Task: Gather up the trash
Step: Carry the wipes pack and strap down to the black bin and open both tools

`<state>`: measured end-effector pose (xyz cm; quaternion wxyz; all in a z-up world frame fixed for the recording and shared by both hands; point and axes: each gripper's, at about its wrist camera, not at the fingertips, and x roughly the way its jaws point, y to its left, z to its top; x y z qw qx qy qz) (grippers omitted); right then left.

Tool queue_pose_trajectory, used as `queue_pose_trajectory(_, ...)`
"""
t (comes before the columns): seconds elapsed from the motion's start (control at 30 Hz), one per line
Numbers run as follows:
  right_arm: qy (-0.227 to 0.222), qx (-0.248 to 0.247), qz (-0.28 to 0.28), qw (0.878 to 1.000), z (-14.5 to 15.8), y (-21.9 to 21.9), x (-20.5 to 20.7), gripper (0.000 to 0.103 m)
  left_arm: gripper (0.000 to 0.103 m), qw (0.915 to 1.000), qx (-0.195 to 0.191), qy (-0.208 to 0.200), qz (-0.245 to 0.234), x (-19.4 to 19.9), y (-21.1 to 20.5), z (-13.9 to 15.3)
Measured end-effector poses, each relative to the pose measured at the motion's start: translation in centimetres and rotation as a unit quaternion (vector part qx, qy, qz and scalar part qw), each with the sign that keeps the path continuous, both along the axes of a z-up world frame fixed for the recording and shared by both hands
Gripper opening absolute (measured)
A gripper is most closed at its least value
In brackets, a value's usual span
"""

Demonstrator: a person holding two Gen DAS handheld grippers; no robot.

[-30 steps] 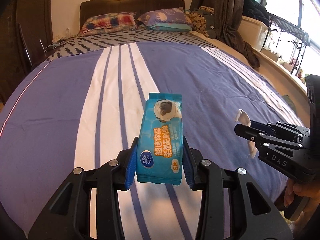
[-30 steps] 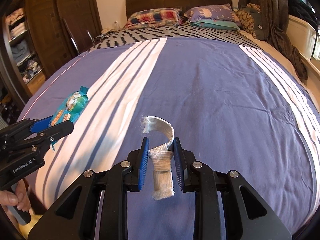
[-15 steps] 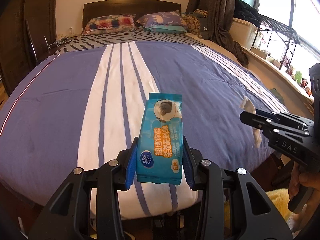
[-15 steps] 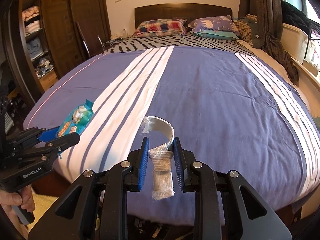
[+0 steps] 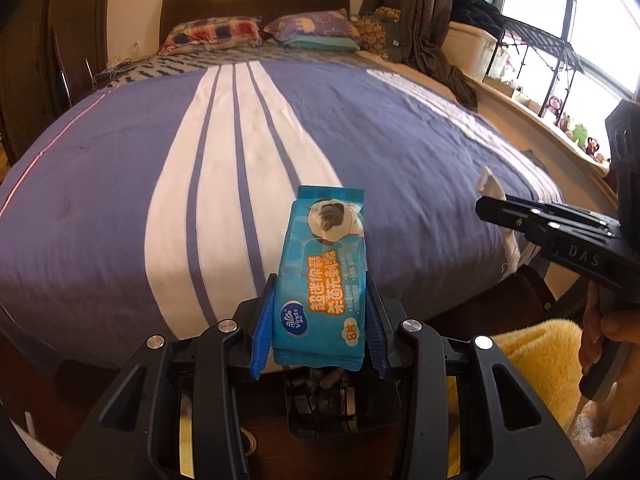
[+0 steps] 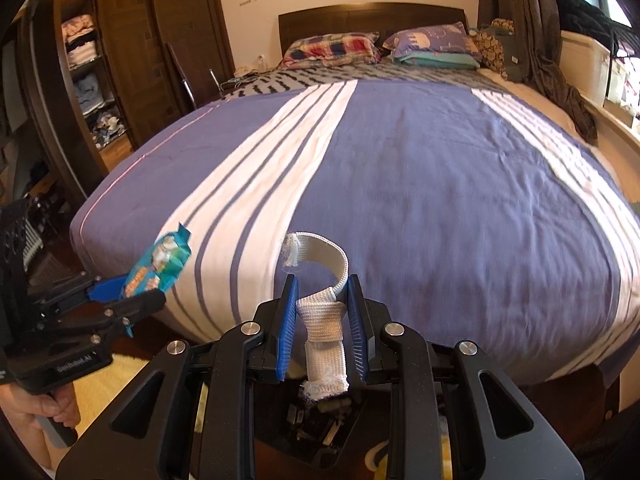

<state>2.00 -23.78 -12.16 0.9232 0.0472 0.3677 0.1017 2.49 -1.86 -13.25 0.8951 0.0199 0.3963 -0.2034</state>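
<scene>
Our left claw (image 5: 318, 320) is clenched on a flat turquoise plastic pack of wet wipes with orange lettering (image 5: 326, 280), its blue pads pressing the pack's two long sides while the pack stands up out of the jaws, tilted a little away from the camera. Our right claw (image 6: 323, 320) is grasping a short strip of white woven elastic band with frayed ends (image 6: 322, 320); one end hangs below the pads, the other curls up and over to the left.

Both pieces of trash are in the air, clear of the bedding, just beyond the foot edge of the bed with the purple cover and white stripes (image 5: 360, 120). Nothing else that looks like trash shows on the cover from either view.

Below both claws, on the floor by the foot edge, sits a dark open container (image 5: 328, 400) with small bits already in it; we judge it to be the bin, though the claws hide much of it. A yellow fluffy rug (image 5: 532, 364) lies just beside it.

So we judge the step in hand to be the carry to the bin, with the picking up done. The next move calls for bringing each claw over the container's opening and releasing. The light elastic could cling to a pad or drift past the rim, so a low release seems wise.
</scene>
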Motion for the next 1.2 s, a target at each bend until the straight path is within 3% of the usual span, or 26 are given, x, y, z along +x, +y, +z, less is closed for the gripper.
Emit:
queue_pose_trajectory(0.63, 0.099, 0.012, 0.007, 0.995, -10.6, 1.9, -3.0, 0.026, 0.038, 0.9936, 0.032, 0.107, -0.017, -2.6, -0.5, -11.7)
queue_pose_trajectory(0.97, 0.174, 0.011, 0.003, 0.985, -18.2, 2.9, -1.2, 0.026, 0.038, 0.9782, 0.043, 0.201, -0.031, -0.8, -1.8, -19.7)
queue_pose_trajectory(1.2, 0.219, 0.014, -0.008, 0.976, -22.6, 3.3, 0.1, 0.027, 0.038, 0.9673, 0.058, 0.244, -0.04, 0.4, -2.8, -23.4)
